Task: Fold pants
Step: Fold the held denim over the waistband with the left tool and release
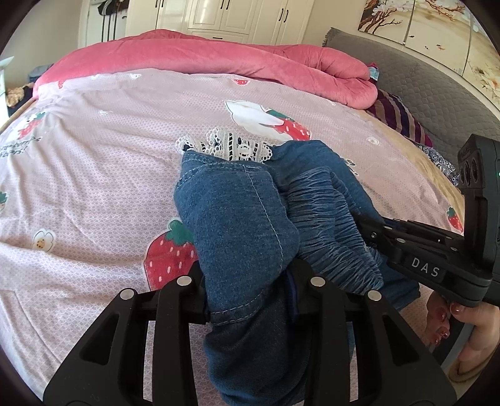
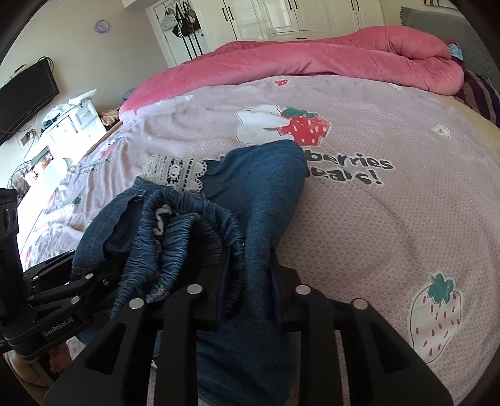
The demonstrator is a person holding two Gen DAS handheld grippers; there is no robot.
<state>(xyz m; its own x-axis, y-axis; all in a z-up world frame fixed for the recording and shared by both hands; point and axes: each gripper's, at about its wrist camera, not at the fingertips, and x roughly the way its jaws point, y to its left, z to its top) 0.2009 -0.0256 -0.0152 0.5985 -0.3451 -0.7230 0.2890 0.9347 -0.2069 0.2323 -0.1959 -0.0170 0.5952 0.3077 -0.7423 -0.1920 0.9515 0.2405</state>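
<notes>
Small blue denim pants (image 1: 237,212) with an elastic waistband (image 1: 331,225) and white lace trim (image 1: 225,146) hang bunched above the pink strawberry bedsheet (image 1: 93,187). My left gripper (image 1: 250,296) is shut on the denim near one side of the waist. My right gripper (image 2: 247,299) is shut on the pants (image 2: 265,187) at the other side of the gathered waistband (image 2: 187,237). The right gripper shows in the left wrist view (image 1: 368,231) and the left gripper shows in the right wrist view (image 2: 103,274), close together. The lace trim (image 2: 175,171) rests on the sheet.
A rolled pink quilt (image 1: 218,59) lies across the far side of the bed. A striped cushion (image 1: 403,118) and grey headboard (image 1: 437,87) are at the right. White wardrobes (image 2: 297,15), a TV (image 2: 25,90) and a white dresser (image 2: 75,121) stand beyond the bed.
</notes>
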